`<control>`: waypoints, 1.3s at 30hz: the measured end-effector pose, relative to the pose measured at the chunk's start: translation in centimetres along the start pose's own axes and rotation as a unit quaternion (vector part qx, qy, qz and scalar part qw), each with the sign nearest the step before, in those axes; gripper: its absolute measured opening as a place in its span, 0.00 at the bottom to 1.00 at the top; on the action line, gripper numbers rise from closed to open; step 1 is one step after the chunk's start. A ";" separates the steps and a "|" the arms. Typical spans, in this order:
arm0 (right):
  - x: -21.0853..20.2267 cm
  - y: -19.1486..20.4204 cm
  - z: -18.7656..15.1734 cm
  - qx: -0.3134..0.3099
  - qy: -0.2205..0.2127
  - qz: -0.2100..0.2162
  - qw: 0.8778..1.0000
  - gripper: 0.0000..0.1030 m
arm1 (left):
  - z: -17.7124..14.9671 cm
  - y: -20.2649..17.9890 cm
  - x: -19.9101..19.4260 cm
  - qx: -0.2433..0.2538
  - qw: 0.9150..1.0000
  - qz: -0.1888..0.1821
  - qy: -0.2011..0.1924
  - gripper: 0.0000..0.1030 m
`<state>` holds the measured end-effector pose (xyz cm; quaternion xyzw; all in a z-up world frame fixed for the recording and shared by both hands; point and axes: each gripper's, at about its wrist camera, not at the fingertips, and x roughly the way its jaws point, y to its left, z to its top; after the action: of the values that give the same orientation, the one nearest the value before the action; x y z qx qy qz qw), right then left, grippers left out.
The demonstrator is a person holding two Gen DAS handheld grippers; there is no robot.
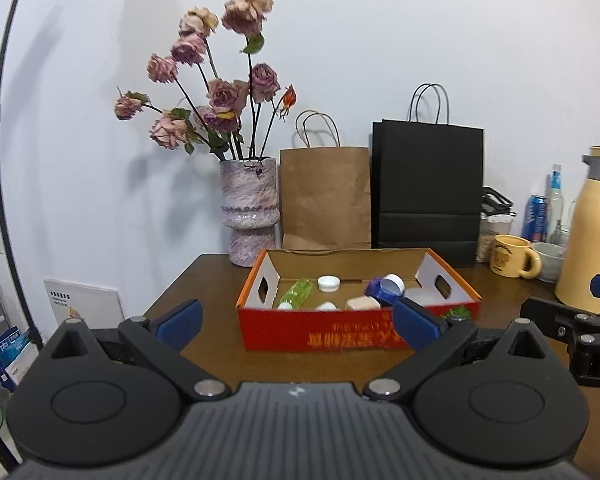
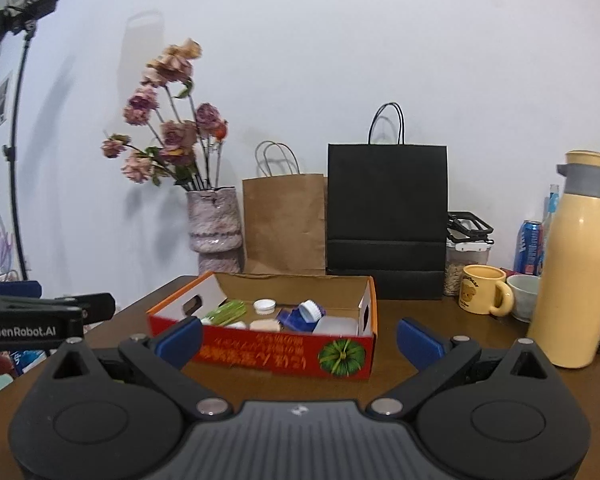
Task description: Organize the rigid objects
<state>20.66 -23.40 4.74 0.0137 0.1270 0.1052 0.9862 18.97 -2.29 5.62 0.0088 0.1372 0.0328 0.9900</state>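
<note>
Left wrist view: left gripper (image 1: 297,322) spread wide w/ nothing between fingers; right gripper (image 2: 299,340) likewise. Red box (image 1: 320,330) on table (image 1: 208,280) ahead holds green bottle (image 1: 298,292), white cap (image 1: 329,282), blue jar (image 1: 384,288).

The red box (image 1: 300,330) wall hides the lower bottles (print blurred), and the thermos (image 1: 588,236) is edge-cropped.

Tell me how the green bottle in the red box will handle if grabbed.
The green bottle lies on its side, so it may roll when nudged. It looks like clear, smooth plastic, probably light and somewhat slippery. Neighbouring items in the red box may crowd a tool's approach.
</note>
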 end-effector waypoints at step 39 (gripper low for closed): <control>-15.4 4.5 -3.6 -0.028 -0.021 0.023 0.999 1.00 | -5.0 1.2 -14.1 0.000 1.000 -0.008 0.002 1.00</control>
<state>4.30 -22.25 5.35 -0.0087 0.1034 0.1306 0.9860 3.97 -2.02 4.68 0.0075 0.1394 0.0252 0.9899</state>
